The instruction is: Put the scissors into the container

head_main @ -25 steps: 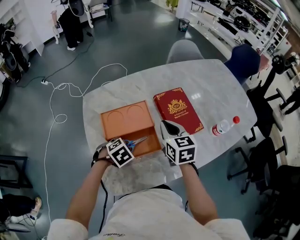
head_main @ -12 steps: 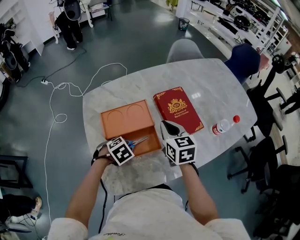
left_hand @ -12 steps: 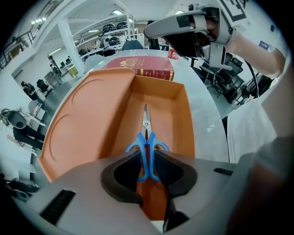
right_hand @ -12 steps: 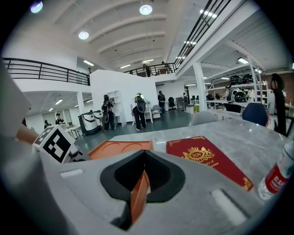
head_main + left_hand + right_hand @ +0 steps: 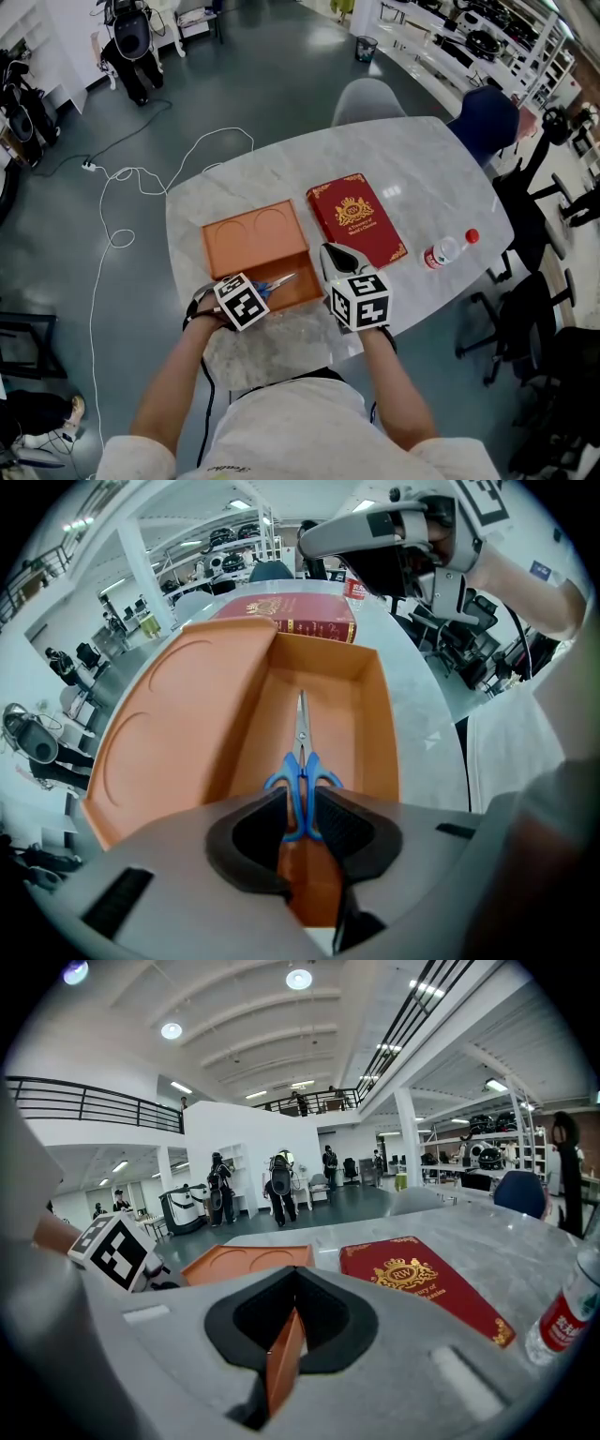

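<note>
- Left gripper (image 5: 302, 810) is pinching the blue handles of the scissors (image 5: 300, 752), its jaws pressing in on the loops from both sides. The right gripper (image 5: 287, 1330) is clamping a wall of the orange container (image 5: 382, 726) at its near right corner, with a thin orange edge standing between its jaws.
- Judging from this, the placing is nearly done and the step in hand is the letting-go. The left jaws should be spreading only once the handles are resting on the floor, so the blades are not tipping or skidding.
- Backing the left gripper straight out along the line of the scissors is looking safest, since a sideways pull could be catching a loop on a pad.
- Holding the right gripper's grip until the left one is clear seems wise, as the light box may be sliding on the marble table (image 5: 412, 159).
- Scissors are lying lengthwise inside the container's deep half, with blades closed and pointing away from the left gripper toward the red book (image 5: 356, 220). The handles are sitting at the near end between the jaws; whether they are touching the floor is not showing.
- Flat lid (image 5: 251, 232) with 2 round recesses is lying open beside the deep half, on the side away from the person.
</note>
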The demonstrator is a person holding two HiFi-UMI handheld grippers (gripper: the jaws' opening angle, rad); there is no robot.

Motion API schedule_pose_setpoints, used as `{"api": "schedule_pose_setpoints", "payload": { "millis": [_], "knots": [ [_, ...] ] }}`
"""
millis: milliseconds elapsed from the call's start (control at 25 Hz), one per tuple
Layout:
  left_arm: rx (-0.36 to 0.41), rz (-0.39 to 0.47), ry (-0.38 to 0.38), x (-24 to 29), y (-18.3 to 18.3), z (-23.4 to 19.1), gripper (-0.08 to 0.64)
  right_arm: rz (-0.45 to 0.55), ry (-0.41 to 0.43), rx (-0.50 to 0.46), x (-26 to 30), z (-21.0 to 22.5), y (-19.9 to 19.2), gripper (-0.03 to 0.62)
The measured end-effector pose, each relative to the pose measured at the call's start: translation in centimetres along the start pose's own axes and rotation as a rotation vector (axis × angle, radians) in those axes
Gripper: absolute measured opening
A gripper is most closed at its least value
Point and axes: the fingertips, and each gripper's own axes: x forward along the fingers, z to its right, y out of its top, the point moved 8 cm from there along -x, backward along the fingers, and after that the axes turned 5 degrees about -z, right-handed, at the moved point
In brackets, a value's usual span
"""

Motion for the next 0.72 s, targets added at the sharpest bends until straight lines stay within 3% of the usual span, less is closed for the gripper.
{"api": "schedule_pose_setpoints", "payload": {
  "millis": [400, 720],
  "knots": [
    [-0.045, 0.058, 0.065, -1.6, -0.7, -0.7, 0.083, -0.01, 0.005, -0.019, -0.4, -0.9, 0.0, 0.005],
    [-0.192, 0.201, 0.1, -4.3, -1.9, -1.7, 0.081, -0.005, 0.006, -0.003, -1.1, -2.0, 0.0, 0.005]
  ]
}}
